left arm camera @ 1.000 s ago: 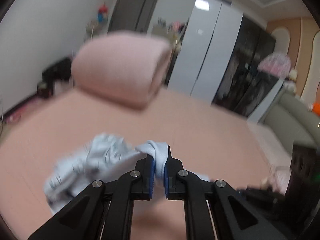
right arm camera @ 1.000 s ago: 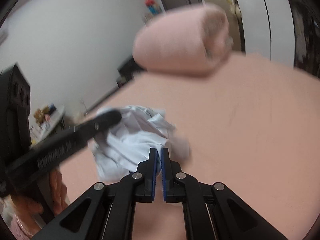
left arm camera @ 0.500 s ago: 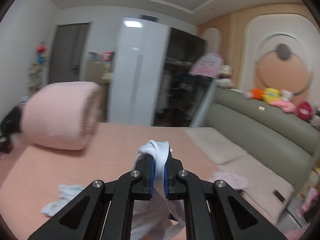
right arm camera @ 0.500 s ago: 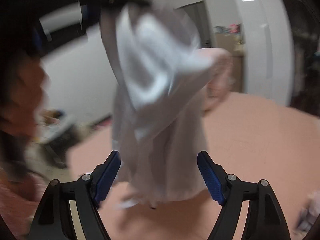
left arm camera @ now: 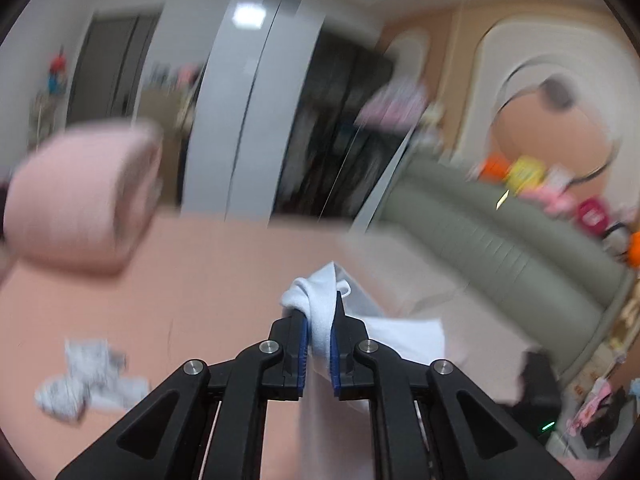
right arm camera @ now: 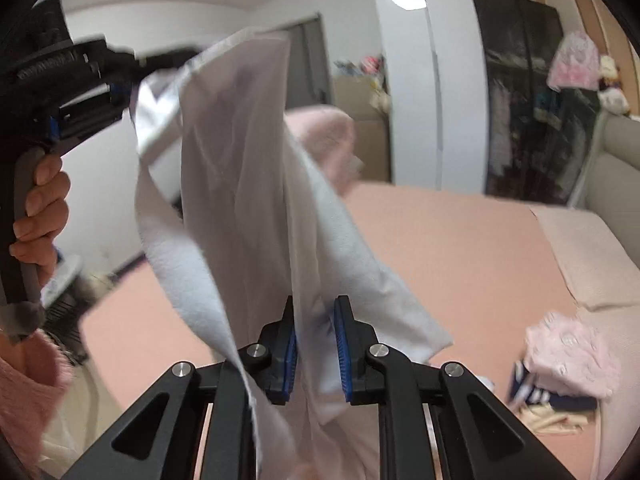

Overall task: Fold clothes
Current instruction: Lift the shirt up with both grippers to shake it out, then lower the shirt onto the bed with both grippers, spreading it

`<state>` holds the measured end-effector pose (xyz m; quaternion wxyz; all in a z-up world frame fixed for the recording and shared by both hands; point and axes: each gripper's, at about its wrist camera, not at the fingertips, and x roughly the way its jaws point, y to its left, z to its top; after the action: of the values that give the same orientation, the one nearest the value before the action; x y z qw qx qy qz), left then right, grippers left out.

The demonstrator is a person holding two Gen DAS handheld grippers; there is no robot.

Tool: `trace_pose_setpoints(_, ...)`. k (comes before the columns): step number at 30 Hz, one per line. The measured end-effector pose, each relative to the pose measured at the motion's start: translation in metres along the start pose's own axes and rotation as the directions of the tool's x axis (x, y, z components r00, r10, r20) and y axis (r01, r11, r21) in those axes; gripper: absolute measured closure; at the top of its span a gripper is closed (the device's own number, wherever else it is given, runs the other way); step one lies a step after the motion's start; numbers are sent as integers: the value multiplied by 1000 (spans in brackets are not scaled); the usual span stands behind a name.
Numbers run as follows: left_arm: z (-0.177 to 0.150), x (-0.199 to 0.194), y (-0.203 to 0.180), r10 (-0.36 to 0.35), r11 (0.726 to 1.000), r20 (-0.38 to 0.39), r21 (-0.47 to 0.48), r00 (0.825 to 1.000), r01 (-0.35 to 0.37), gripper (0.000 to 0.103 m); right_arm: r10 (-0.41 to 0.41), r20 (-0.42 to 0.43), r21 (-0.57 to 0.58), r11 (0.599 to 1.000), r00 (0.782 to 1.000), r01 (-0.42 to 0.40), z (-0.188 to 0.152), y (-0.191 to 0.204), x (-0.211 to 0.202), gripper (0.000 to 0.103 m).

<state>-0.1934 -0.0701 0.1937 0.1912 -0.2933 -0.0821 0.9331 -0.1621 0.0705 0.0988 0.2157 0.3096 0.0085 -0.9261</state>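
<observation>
The white garment [right arm camera: 240,184], a second ago crumpled on the bed [right arm camera: 460,248], now hangs lifted at upper left; left claw [left arm camera: 319,344] clenched on its bunched edge; right claw [right arm camera: 315,344], released half a second ago, closing partway around the hanging cloth, probably re-gripping to spread it.

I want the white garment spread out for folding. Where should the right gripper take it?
Grip the hanging side edge of the white garment, low down, approaching from the front. It dangles from the left gripper, and the right gripper already straddles that fabric.
</observation>
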Motion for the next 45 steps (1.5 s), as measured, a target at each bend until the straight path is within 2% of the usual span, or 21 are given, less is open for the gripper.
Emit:
trace_pose_setpoints(2, -46, 66, 23, 58, 997, -158, -47, 986, -66, 95, -18, -90, 48, 999, 996, 22, -28, -20, 28, 87)
trace_pose_setpoints(4, -97, 120, 43, 77, 988, -319, -102, 945, -115, 94, -32, -179, 93, 994, 983, 49, -57, -40, 55, 87)
trace_pose_setpoints(8, -155, 154, 48, 126, 979, -431, -94, 894, -184, 92, -58, -341, 148, 982, 938, 114, -108, -76, 106, 87)
trace_pose_setpoints(11, -162, 139, 37, 150, 978, -411, -73, 899, -197, 79, -133, -376, 49, 986, 917, 162, -118, -77, 118, 87)
trace_pose_setpoints(13, -166, 117, 24, 164, 980, -368, -42, 915, -193, 44, -152, -381, 17, 985, 912, 171, -117, -74, 124, 87)
trace_pose_setpoints(15, -178, 94, 13, 173, 982, -341, -15, 924, -190, 30, -172, -381, 1, 982, 908, 187, -124, -69, 123, 87)
trace_pose_setpoints(18, -203, 74, -4, 182, 982, -335, 19, 925, -187, 30, -198, -406, 9, 975, 892, 220, -132, -102, 143, 87)
trace_pose_setpoints(21, -243, 82, -17, 122, 992, -409, 10, 904, -129, 30, -193, -443, 38, 972, 875, 234, -146, -120, 149, 87)
trace_pose_setpoints(24, -278, 100, -34, 106, 994, -479, 29, 871, -105, 30, -198, -465, 22, 972, 863, 235, -164, -125, 155, 82)
trace_pose_setpoints(26, -299, 115, -47, 152, 988, -510, 83, 846, -128, 41, -202, -473, 19, 971, 858, 239, -175, -129, 158, 75)
trace_pose_setpoints(27, -308, 121, -50, 200, 979, -528, 133, 825, -153, 59, -196, -468, 35, 970, 862, 240, -177, -132, 157, 75)
trace_pose_setpoints(30, -309, 113, -38, 289, 957, -546, 182, 786, -225, 61, -156, -429, 110, 968, 889, 223, -173, -143, 143, 75)
trace_pose_setpoints(32, -304, 99, -16, 434, 900, -518, 289, 737, -327, 64, -132, -379, 166, 964, 916, 207, -161, -155, 125, 75)
trace_pose_setpoints(33, -299, 90, -2, 478, 878, -510, 304, 715, -370, 74, -129, -360, 181, 962, 924, 205, -156, -160, 115, 73)
trace_pose_setpoints(35, -287, 71, 31, 546, 837, -505, 298, 668, -459, 77, -155, -369, 155, 962, 916, 225, -154, -171, 105, 55)
trace_pose_setpoints(36, -279, 61, 44, 543, 837, -506, 261, 670, -481, 77, -169, -396, 127, 963, 902, 236, -158, -176, 106, 53)
trace_pose_setpoints(37, -270, 49, 51, 514, 852, -504, 205, 694, -482, 77, -180, -423, 103, 964, 888, 244, -163, -179, 106, 52)
trace_pose_setpoints(40, -260, 44, 28, 313, 942, -501, 59, 807, -329, 72, -144, -485, 136, 962, 862, 237, -190, -189, 106, 52)
trace_pose_setpoints(41, -262, 50, 15, 235, 965, -507, 23, 830, -259, 64, -115, -502, 172, 958, 857, 230, -200, -192, 108, 52)
trace_pose_setpoints(43, -275, 67, -13, 142, 987, -530, 14, 836, -158, 31, -49, -528, 263, 940, 848, 218, -220, -198, 115, 52)
trace_pose_setpoints(45, -293, 94, -35, 116, 993, -569, 38, 814, -115, 32, 48, -534, 367, 913, 844, 180, -235, -202, 128, 52)
